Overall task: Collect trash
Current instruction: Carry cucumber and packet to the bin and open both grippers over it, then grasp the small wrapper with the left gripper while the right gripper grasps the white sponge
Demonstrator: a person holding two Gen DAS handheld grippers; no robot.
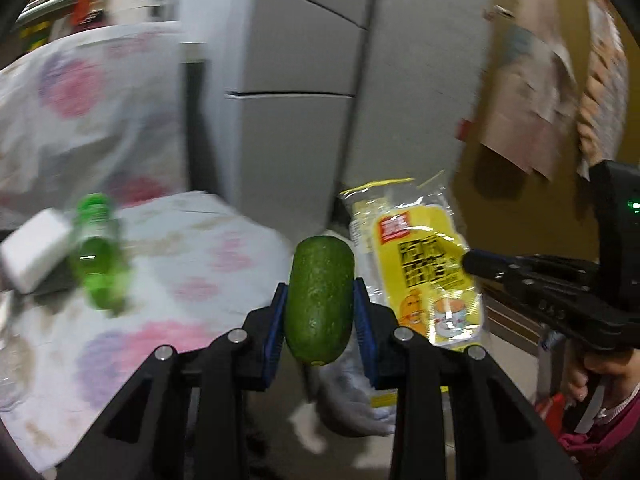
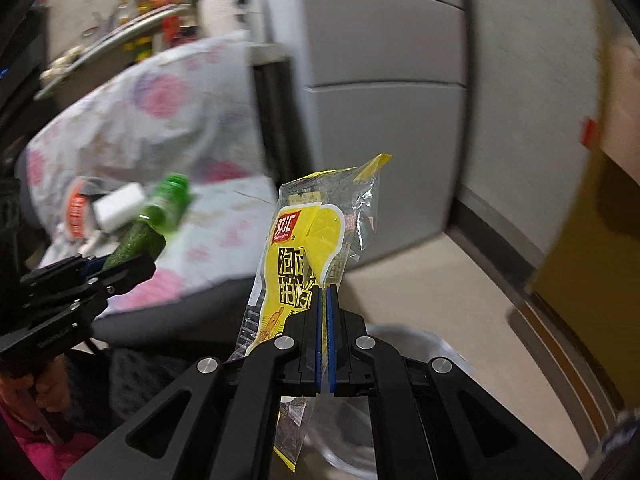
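Note:
My left gripper [image 1: 320, 296] is shut on a dark green cucumber piece [image 1: 320, 300], held upright in the air off the edge of the table. My right gripper [image 2: 324, 292] is shut on a yellow and clear snack wrapper [image 2: 304, 248], which sticks up above the jaws. The wrapper also shows in the left wrist view [image 1: 424, 272], with the right gripper [image 1: 470, 262] to its right. In the right wrist view the left gripper [image 2: 132, 258] holds the cucumber [image 2: 134, 244] at the left.
A table with a floral cloth [image 1: 188, 264] bears a green plastic bottle [image 1: 98, 252], a white block [image 1: 34, 254] and an orange-lidded item [image 2: 76, 212]. A grey cabinet [image 1: 300, 80] stands behind. A clear-lined bin [image 2: 424, 360] sits below the right gripper. The view is motion-blurred.

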